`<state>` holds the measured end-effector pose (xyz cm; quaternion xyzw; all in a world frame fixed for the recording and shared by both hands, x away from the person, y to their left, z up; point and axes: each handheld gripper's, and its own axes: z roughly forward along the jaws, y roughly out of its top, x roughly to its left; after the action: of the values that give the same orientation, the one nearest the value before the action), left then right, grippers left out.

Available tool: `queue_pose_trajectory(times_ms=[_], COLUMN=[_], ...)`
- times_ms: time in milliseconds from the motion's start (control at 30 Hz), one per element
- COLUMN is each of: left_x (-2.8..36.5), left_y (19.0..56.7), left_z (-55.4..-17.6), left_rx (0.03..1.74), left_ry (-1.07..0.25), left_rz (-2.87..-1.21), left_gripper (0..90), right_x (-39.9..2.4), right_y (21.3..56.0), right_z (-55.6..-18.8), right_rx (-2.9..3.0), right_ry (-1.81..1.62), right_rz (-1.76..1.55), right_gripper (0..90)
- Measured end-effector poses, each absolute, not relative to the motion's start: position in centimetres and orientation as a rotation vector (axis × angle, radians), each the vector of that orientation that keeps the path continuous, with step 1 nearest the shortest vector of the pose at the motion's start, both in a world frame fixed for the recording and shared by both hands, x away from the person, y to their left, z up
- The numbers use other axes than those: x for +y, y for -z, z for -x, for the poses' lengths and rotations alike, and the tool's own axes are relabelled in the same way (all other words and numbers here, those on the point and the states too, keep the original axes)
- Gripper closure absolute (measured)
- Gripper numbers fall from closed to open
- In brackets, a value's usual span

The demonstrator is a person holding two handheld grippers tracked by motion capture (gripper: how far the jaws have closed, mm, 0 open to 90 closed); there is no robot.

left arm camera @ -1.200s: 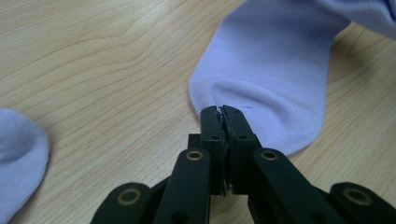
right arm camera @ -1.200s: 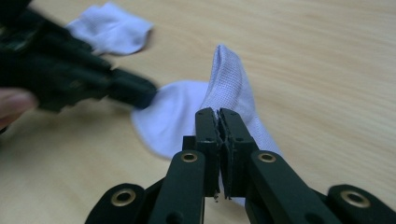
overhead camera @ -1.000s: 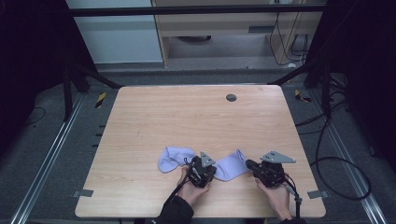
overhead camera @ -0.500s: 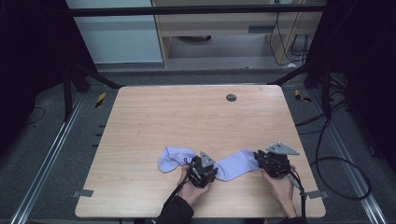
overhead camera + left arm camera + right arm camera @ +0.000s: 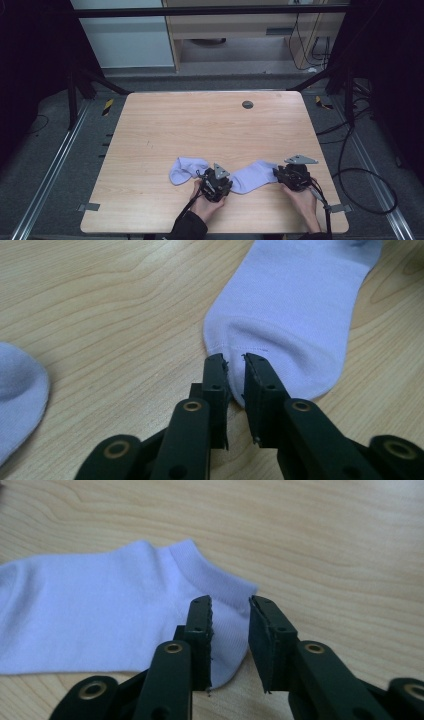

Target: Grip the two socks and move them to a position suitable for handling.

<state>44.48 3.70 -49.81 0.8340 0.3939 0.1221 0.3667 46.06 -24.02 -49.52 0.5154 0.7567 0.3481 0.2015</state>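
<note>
On table (image 5: 150,130): two lavender socks (image 5: 186,169) (image 5: 254,176); left gripper (image 5: 235,371) and right gripper (image 5: 230,612) both slightly parted over second sock's ends, pinching nothing.

A wooden table (image 5: 165,130) carries a small round grommet (image 5: 247,104) near its far edge.

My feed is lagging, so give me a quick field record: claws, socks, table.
left claw: jaws slightly apart at the toe of the right sock, just closing further, no clear pinch
right claw: jaws apart over the same sock's cuff end, just been opening
left sock: lies apart, beside the left claw
table: wooden, small dark round spot near far edge
</note>
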Motion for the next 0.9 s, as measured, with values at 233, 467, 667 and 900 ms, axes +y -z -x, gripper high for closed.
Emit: queue_pose_trajectory(times_ms=[233,467,667,900], left_x=[3.4,3.5,3.3,4.0], left_y=[49.7,49.6,49.7,48.7], left_z=[-44.7,-45.5,-46.1,-45.9], left_rx=[1.022,1.030,1.029,1.004], left_ry=[-0.310,-0.326,-0.330,-0.331], left_rz=[-2.142,-2.130,-2.136,-2.091], left_gripper=[88.5,88.7,88.1,76.4], right_x=[-24.1,-24.1,-24.4,-24.7], right_y=[49.8,49.1,49.1,48.7], right_z=[-46.1,-45.2,-43.7,-43.0], right_rx=[2.149,2.146,2.156,2.123], right_ry=[-0.948,-0.979,-0.956,-0.982], right_rz=[-1.476,-1.478,-1.480,-1.475], right_gripper=[87.7,88.3,87.7,79.3])
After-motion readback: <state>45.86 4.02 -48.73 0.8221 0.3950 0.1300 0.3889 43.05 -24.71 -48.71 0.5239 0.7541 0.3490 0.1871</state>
